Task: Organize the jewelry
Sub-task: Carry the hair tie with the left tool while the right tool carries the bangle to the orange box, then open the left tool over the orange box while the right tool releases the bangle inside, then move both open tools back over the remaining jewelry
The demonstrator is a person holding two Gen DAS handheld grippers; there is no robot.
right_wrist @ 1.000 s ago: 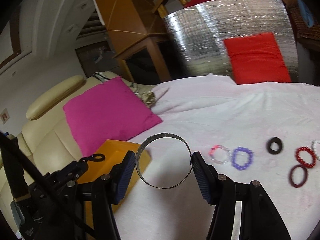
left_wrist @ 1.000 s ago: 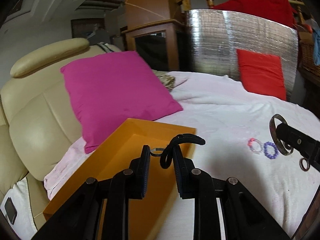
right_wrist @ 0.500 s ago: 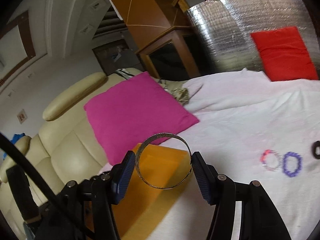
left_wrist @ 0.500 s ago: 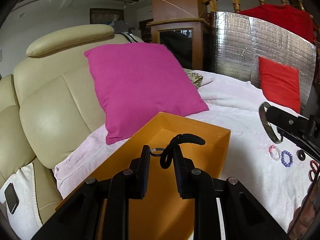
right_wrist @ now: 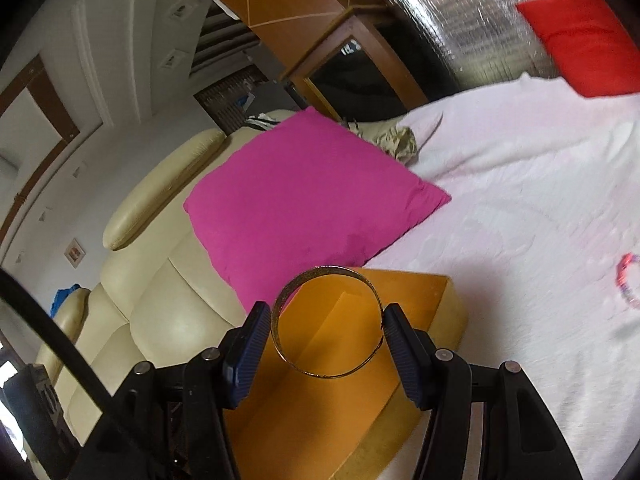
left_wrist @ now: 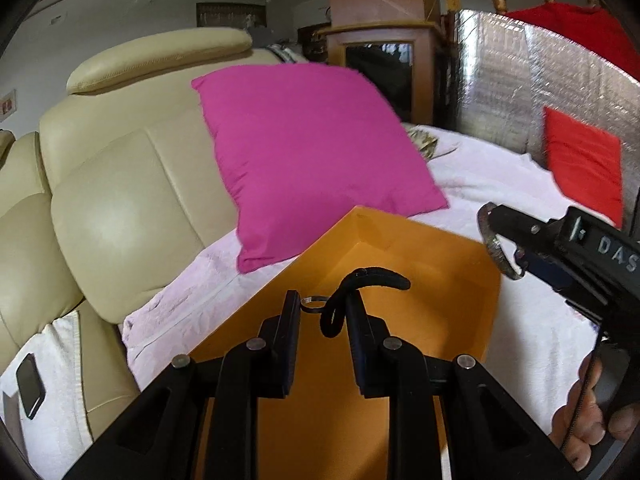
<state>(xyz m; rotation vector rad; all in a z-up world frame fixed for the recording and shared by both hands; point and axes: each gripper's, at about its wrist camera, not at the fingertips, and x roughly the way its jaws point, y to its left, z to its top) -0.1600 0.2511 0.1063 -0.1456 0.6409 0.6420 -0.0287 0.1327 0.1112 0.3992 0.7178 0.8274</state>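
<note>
An orange open box (left_wrist: 448, 264) (right_wrist: 416, 292) lies on the white bedspread, below both grippers. My left gripper (left_wrist: 323, 312) is shut on a black hair tie (left_wrist: 376, 276) with a small metal ring (left_wrist: 316, 302), held over the box. My right gripper (right_wrist: 326, 326) is shut on a thin metal bangle (right_wrist: 325, 278), held upright above the box; the bangle also shows in the left wrist view (left_wrist: 494, 246) at the right. A pink beaded bracelet (right_wrist: 624, 280) lies on the bedspread to the right.
A magenta pillow (left_wrist: 312, 152) (right_wrist: 304, 196) leans on the cream leather headboard (left_wrist: 120, 208) just behind the box. A red cushion (left_wrist: 580, 164) rests against a silver foil panel (left_wrist: 520, 92). A phone (left_wrist: 30, 384) lies on a towel at lower left.
Both grippers have swung left toward the orange box and now hover over it, each still holding its item. The loose bracelets have slid out toward the right edge of view.
</note>
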